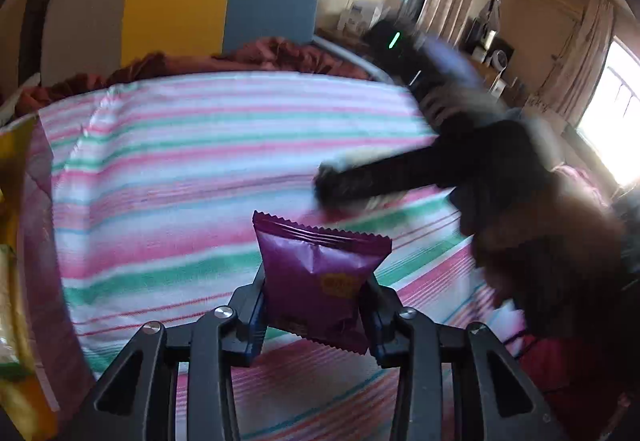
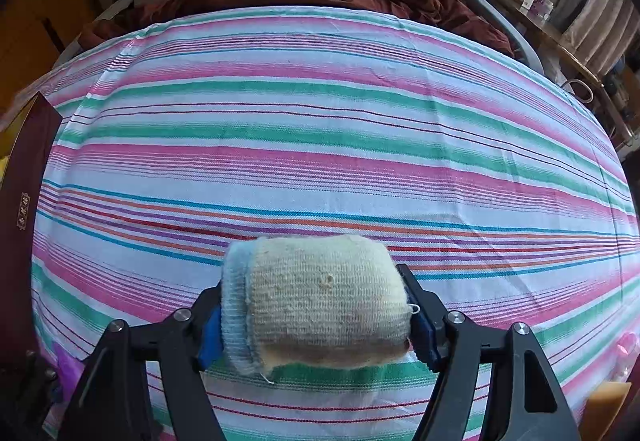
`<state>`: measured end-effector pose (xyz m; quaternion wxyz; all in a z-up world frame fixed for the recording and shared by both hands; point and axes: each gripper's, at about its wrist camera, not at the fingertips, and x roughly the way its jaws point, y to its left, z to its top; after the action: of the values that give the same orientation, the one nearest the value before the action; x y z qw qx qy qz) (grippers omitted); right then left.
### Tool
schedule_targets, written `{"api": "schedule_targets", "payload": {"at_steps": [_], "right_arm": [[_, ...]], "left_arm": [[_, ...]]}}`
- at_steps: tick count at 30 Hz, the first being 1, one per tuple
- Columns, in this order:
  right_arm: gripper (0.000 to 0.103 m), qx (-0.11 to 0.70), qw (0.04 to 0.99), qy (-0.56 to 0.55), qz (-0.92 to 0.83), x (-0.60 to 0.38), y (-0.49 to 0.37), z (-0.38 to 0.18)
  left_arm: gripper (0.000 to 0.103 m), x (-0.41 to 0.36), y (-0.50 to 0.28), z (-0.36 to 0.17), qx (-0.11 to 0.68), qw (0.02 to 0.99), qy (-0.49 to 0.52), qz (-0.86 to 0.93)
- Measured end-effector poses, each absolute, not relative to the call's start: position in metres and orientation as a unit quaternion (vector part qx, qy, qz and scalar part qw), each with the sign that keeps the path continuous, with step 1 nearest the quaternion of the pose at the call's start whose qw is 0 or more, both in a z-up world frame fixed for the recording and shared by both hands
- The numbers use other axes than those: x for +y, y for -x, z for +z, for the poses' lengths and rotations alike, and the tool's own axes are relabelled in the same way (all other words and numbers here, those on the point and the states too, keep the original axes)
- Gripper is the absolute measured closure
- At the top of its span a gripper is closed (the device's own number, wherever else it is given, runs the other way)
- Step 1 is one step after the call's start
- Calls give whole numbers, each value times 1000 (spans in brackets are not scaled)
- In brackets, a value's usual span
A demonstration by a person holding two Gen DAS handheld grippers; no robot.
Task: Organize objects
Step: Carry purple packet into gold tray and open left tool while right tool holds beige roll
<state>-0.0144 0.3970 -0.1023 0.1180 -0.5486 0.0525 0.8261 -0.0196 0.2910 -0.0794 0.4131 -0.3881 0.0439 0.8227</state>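
Over the striped sheet, our left gripper pinches a purple snack packet; our right gripper clamps a rolled sock.

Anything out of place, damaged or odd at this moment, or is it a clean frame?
Little stands out. The purple snack packet sits tilted in the left tongs but looks intact. The rolled knit cloth in the right tongs has a small hole and loose threads. The striped sheet lies flat.

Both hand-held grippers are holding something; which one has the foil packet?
The left hand-held gripper: it pinches the purple snack packet with zigzag edges. The right hand-held gripper clamps a cream rolled sock.
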Motion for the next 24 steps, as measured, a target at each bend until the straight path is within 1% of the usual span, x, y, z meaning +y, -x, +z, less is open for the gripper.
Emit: {"api": "schedule_targets", "payload": {"at_steps": [2, 5, 10, 14, 17, 24], "right_arm": [[30, 50, 118, 547, 827, 396, 14, -102], [30, 47, 117, 545, 829, 397, 14, -101], [30, 45, 116, 545, 829, 395, 14, -101], [30, 43, 115, 545, 830, 392, 12, -101], [30, 38, 117, 543, 831, 392, 12, -100], [29, 36, 118, 540, 833, 391, 10, -100]], "left_arm": [[64, 285, 11, -56, 47, 415, 359, 835], [64, 271, 7, -29, 34, 403, 344, 847], [64, 234, 6, -8, 44, 355, 333, 872], [63, 203, 21, -8, 50, 298, 336, 892], [63, 182, 21, -6, 39, 276, 336, 900], [63, 139, 24, -11, 48, 219, 336, 915]]}}
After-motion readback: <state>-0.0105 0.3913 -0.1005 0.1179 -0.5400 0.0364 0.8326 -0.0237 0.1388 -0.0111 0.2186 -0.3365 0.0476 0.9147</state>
